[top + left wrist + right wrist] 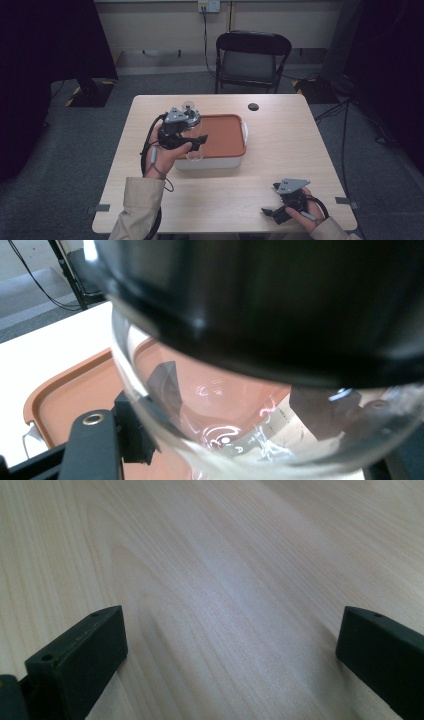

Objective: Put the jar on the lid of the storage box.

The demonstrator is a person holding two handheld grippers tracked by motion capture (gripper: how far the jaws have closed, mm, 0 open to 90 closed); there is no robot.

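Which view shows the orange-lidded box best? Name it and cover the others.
The high view: the whole white box with its orange lid sits mid-table, the left gripper holding a clear glass over it. The left gripper view shows part of the lid, partly through the glass. The right gripper view shows bare table.

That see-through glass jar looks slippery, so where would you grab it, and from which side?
By its clear wall just under the black rim, from the side, as the left gripper does: the glass jar is round and smooth, so jaws across its width probably hold best, over the orange tray.
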